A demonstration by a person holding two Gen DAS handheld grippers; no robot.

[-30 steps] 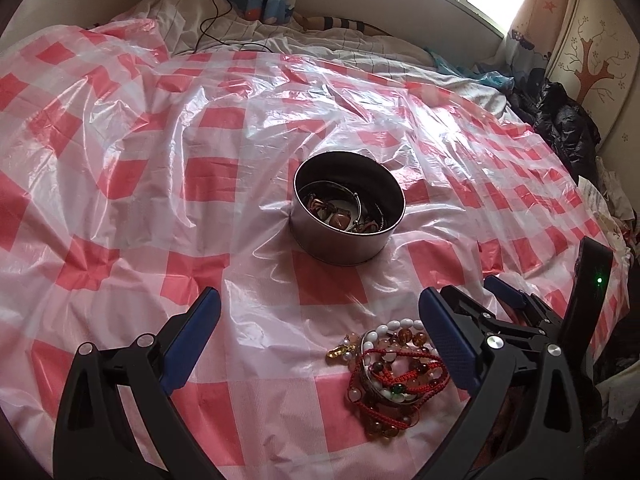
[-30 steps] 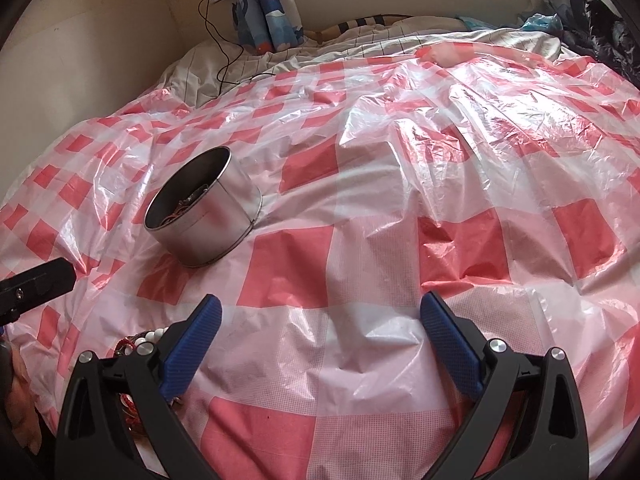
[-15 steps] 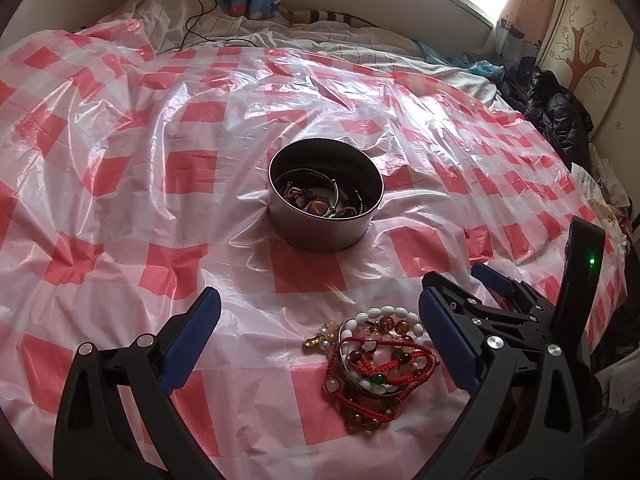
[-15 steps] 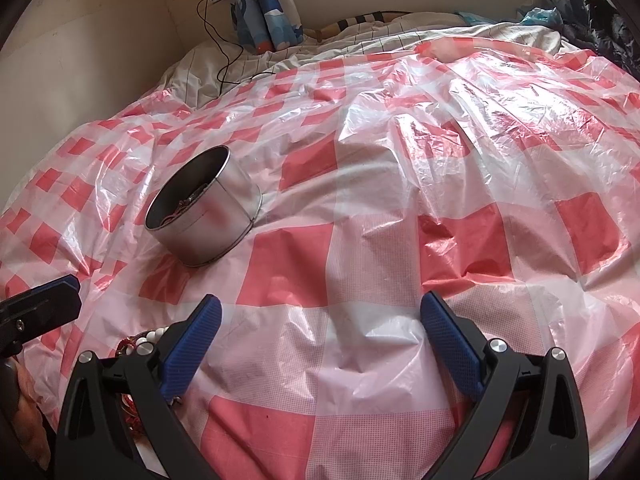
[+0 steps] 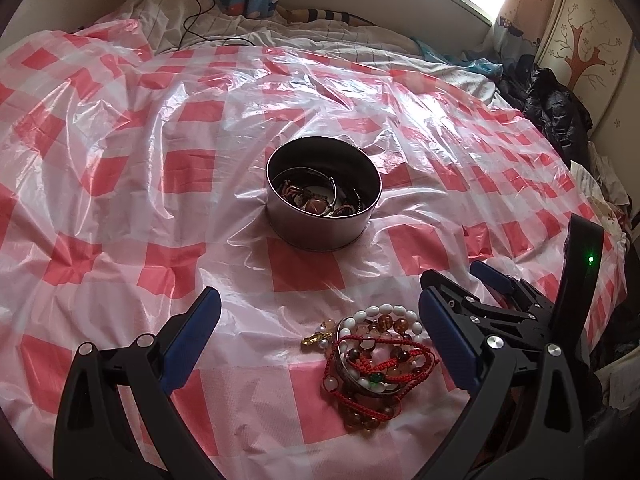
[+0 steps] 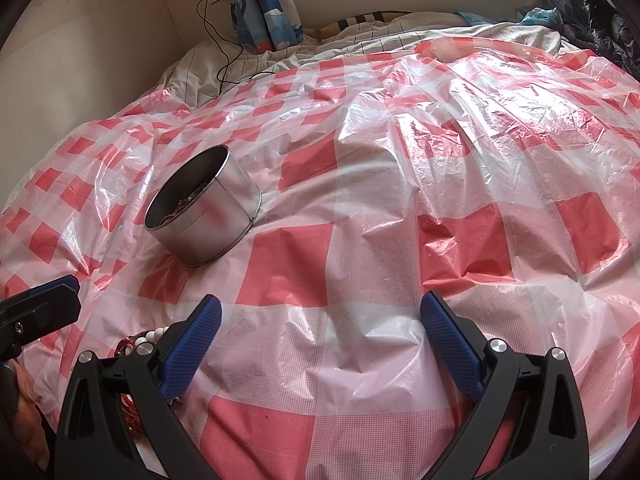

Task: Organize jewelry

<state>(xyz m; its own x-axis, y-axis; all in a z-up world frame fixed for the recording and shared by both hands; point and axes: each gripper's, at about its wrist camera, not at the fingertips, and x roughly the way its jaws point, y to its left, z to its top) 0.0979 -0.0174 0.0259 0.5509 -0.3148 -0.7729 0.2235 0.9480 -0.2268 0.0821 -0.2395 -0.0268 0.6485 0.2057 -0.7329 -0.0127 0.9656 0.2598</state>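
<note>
- Left gripper has pulled back and tipped a bit over the last second, so the tin now sits further from its fingers and the bracelet pile shows in full between them.
- From the right gripper, more of the left one's blue fingertip pokes in at the edge.
- More of the right gripper shows beside the pile now.

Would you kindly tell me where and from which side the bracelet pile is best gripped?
Probably from above: the bracelet pile lies flat on the checked plastic sheet. Close the open left hand-held gripper across the raised red cord loops, which stand proud of the beads.
</note>
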